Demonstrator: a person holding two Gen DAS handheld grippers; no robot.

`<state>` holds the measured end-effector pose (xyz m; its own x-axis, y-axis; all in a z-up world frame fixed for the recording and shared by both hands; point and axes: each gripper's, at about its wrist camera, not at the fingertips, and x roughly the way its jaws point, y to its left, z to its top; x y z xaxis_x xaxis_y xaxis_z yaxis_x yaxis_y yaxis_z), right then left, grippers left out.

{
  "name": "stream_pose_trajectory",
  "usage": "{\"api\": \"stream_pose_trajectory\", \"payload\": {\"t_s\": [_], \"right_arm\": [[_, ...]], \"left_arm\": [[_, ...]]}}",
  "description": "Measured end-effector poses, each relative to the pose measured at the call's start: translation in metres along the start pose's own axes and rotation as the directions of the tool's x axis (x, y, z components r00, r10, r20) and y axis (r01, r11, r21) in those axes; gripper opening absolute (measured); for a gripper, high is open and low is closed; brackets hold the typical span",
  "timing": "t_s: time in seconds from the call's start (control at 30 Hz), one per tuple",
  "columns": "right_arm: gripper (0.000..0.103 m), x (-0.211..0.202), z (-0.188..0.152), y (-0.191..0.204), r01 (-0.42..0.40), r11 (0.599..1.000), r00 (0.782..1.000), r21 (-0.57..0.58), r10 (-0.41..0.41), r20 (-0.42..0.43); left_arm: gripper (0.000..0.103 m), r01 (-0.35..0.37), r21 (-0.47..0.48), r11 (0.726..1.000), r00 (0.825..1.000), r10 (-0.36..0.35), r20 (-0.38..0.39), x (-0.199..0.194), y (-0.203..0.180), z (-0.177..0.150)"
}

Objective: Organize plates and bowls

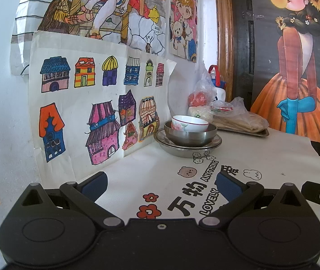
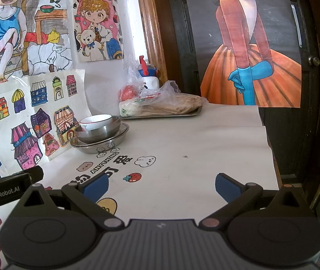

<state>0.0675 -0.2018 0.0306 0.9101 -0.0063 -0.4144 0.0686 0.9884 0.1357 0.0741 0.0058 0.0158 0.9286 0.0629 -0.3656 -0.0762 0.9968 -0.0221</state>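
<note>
A white ceramic bowl [image 1: 190, 123] with a red rim line and flower print sits inside a steel bowl [image 1: 189, 136], which rests on stacked steel plates [image 1: 188, 149] near the wall. The same stack shows in the right wrist view: white bowl [image 2: 95, 121], steel bowl [image 2: 99, 132], steel plates [image 2: 102, 144]. My left gripper [image 1: 161, 185] is open and empty, well short of the stack. My right gripper [image 2: 161, 185] is open and empty, to the right of and short of the stack.
A steel tray [image 2: 162, 114] with bagged flatbread and vegetables stands at the back, next to a white bottle [image 2: 149, 76] with a red-blue cap. Drawings cover the wall at left. The printed tablecloth [image 2: 205, 146] ends at a dark door on the right.
</note>
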Motion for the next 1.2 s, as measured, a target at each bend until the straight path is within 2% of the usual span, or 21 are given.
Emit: {"api": "stream_pose_trajectory", "payload": {"t_s": [1.2], "right_arm": [[0.103, -0.0023, -0.0013, 0.0003, -0.001, 1.0, 1.0, 0.001, 0.001, 0.003]], "left_arm": [[0.102, 0.004, 0.002, 1.0, 1.0, -0.004, 0.002, -0.002, 0.0009, 0.0004]]}}
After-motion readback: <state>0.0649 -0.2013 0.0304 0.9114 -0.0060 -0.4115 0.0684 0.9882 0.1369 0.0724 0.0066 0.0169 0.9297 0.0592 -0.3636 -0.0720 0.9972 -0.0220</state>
